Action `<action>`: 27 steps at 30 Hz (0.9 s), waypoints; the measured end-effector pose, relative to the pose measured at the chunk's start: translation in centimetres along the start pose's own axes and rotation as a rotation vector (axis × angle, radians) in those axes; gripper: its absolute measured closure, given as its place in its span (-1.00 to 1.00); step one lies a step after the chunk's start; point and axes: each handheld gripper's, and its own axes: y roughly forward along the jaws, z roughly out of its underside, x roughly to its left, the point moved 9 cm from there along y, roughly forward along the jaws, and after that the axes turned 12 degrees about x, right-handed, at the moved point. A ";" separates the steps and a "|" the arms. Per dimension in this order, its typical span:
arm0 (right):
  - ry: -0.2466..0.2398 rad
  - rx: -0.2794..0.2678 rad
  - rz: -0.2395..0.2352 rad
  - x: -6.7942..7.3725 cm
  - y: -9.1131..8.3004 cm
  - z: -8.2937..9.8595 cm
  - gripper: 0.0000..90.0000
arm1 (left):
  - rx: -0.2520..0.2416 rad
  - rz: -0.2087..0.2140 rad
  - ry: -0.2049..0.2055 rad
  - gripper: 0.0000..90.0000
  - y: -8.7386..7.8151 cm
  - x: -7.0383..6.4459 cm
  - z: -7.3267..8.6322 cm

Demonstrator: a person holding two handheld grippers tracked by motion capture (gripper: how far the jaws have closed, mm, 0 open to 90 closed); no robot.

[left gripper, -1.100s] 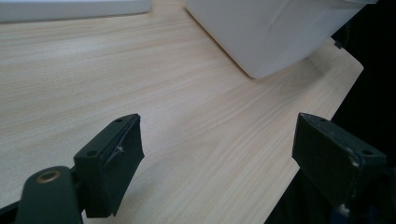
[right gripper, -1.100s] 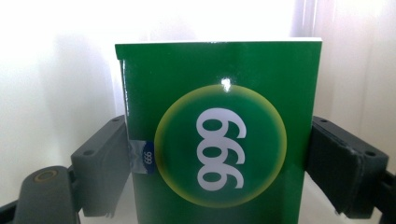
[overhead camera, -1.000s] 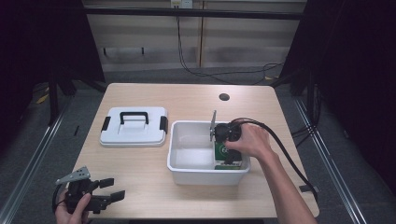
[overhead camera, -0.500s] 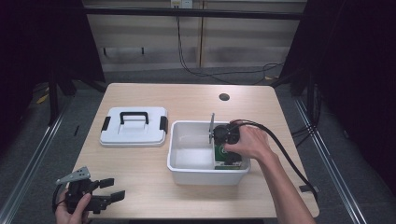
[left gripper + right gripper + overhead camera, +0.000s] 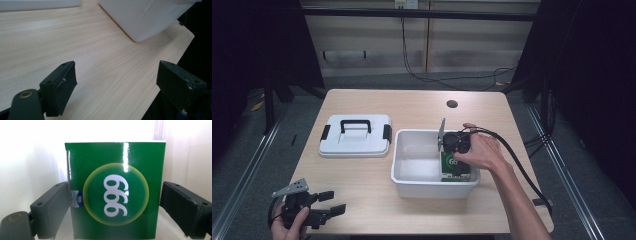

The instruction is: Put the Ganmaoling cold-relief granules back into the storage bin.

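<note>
A green box (image 5: 115,190) printed with a yellow circle and white digits stands at the right end of the white bin (image 5: 412,185). In the high view the green box (image 5: 454,167) shows below the person's right hand. My right gripper (image 5: 113,200) points down into the bin. It is open, with one jaw at each side of the box. The left jaw touches the box edge and the right jaw is a hair off it. My left gripper (image 5: 332,202) is held at the table's near left corner, open and empty, with bare wood between its jaws (image 5: 116,82).
A white lid with a black handle (image 5: 356,134) lies flat on the table left of the bin. A dark hole (image 5: 452,104) marks the tabletop at the far right. The bin's left half holds nothing visible. The right gripper's cable (image 5: 517,160) trails off the right edge.
The right hand and its gripper have shifted very slightly over the green box in the bin. The left gripper has stayed where it was.
</note>
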 end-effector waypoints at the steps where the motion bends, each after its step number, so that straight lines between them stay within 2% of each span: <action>1: 0.000 -0.006 -0.004 0.1 -0.2 0.0 -0.80 | 0.001 0.000 0.000 -0.64 0.0 0.0 0.0; 2: -0.018 -0.023 -0.009 0.1 -0.3 0.0 -0.80 | 0.001 0.003 -0.001 -0.64 0.0 0.0 0.0; 4: 0.002 -0.037 0.010 0.0 -0.6 0.2 -0.82 | 0.001 0.003 -0.001 -0.64 0.0 0.0 0.0; 10: 0.019 -0.098 -0.002 0.1 -1.7 0.4 -0.81 | 0.003 0.003 0.000 -0.64 0.0 0.0 0.0; 11: 0.010 -0.121 -0.007 0.1 -1.8 0.3 -0.81 | 0.004 0.003 0.000 -0.64 0.0 0.0 0.0; 13: 0.022 -0.160 0.002 0.0 -2.3 0.4 -0.81 | 0.003 0.003 0.000 -0.64 0.0 0.0 0.0; 17: 0.046 -0.205 0.007 0.0 -3.0 0.9 -0.81 | 0.003 0.003 0.000 -0.64 0.0 0.0 0.0; 18: 0.043 -0.232 0.008 -0.1 -3.2 1.0 -0.81 | 0.003 0.003 0.001 -0.64 0.0 0.0 0.0; 23: 0.054 -0.248 -0.003 0.2 -3.4 1.7 -0.78 | 0.001 0.001 -0.001 -0.64 0.0 0.0 0.0; 27: 0.089 -0.333 0.005 0.1 -4.4 1.9 -0.73 | 0.002 0.001 -0.001 -0.64 0.0 0.0 0.0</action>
